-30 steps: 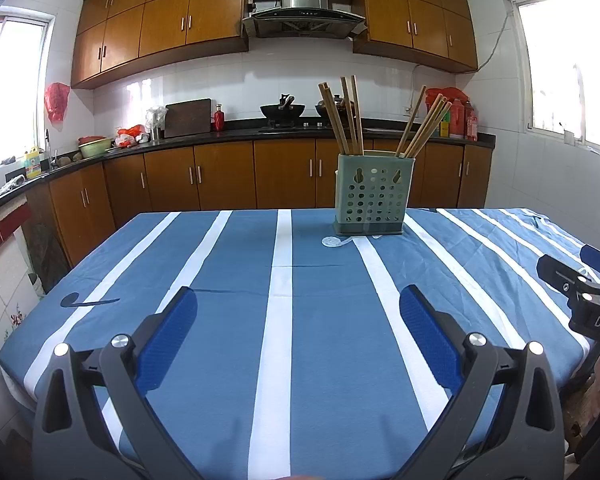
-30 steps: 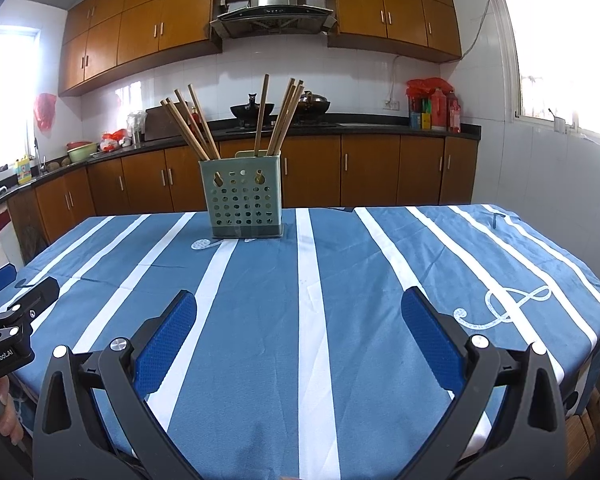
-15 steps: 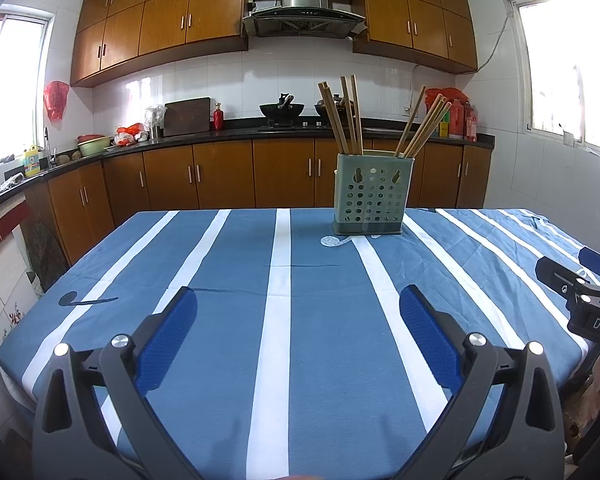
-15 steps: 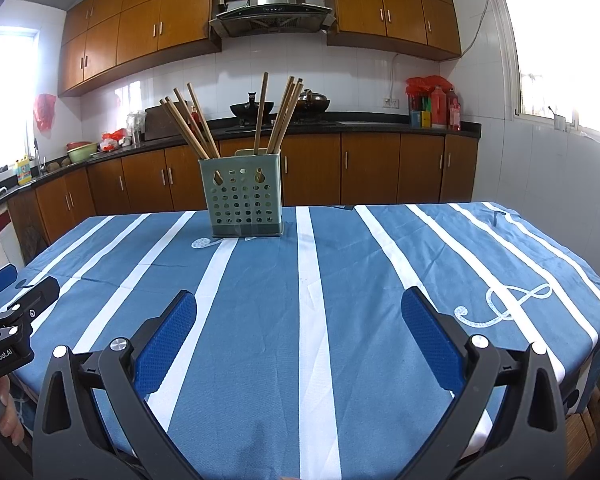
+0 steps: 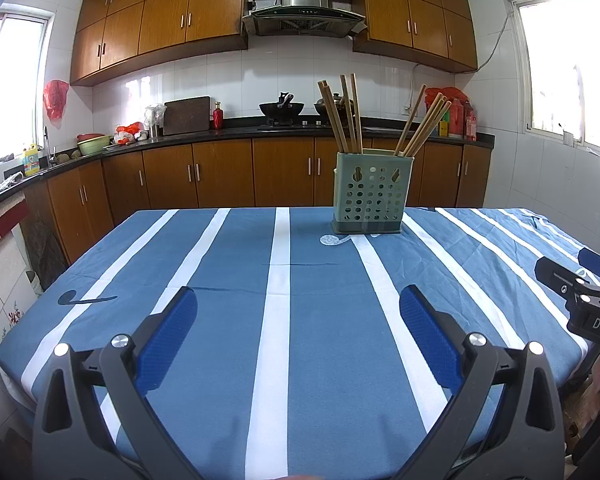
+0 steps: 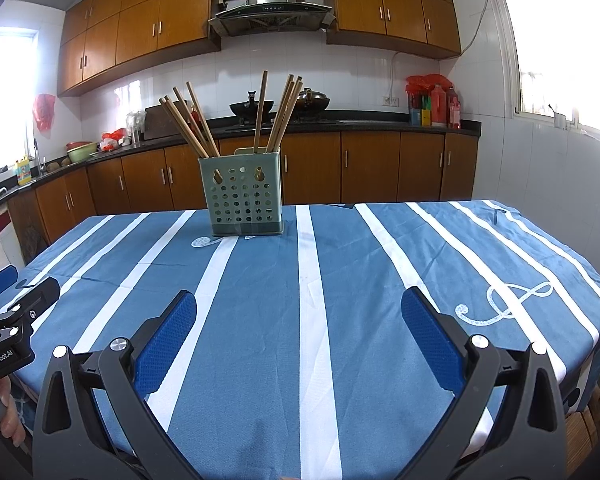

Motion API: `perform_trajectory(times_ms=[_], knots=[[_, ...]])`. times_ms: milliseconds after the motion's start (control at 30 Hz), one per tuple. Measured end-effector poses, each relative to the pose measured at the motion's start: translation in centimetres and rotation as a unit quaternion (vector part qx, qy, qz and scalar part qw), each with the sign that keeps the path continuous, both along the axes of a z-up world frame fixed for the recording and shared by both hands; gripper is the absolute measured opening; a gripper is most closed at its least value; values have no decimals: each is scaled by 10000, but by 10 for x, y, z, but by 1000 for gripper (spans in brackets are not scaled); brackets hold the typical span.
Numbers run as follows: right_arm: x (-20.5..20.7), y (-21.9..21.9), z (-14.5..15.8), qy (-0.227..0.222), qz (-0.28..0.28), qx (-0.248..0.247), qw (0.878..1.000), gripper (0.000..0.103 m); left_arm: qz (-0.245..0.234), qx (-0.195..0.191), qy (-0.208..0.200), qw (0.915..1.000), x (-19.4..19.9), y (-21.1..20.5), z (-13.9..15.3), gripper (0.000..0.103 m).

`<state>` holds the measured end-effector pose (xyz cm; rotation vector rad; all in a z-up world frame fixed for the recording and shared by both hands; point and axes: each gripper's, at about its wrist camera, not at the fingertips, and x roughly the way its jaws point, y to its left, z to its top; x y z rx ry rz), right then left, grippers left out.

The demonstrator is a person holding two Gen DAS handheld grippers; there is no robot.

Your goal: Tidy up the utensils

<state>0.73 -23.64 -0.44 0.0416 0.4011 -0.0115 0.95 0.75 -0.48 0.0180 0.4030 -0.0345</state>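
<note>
Chopsticks stand in two fanned bunches inside a pale green perforated holder, seen from the left wrist view well ahead of the left claw and a little to its right. Left claw released, blue pads spread wide, nothing between them, hanging over the near part of the bench with its blue-and-white striped cloth. The right claw pokes in at the right edge, level with it, apart from it. No loose utensil shows on the cloth.

Right wrist view: right claw also released and empty, pads wide. The holder sits well ahead and slightly left of it, upright on the far part of the bench; chopsticks lean outward against the rim, split left and right, probably by a divider, though none can be seen. The left claw shows at the left edge, with a hand below it.

Judgement: both claws pulled back clear of the holder, which suggests the sorting is finished or paused.
</note>
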Motion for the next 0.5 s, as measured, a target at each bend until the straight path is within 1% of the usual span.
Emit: perform_trajectory(times_ms=[500], knots=[[0, 1, -2, 8, 0, 6, 10000, 101, 7, -21, 20, 10000, 0, -3, -2, 99]])
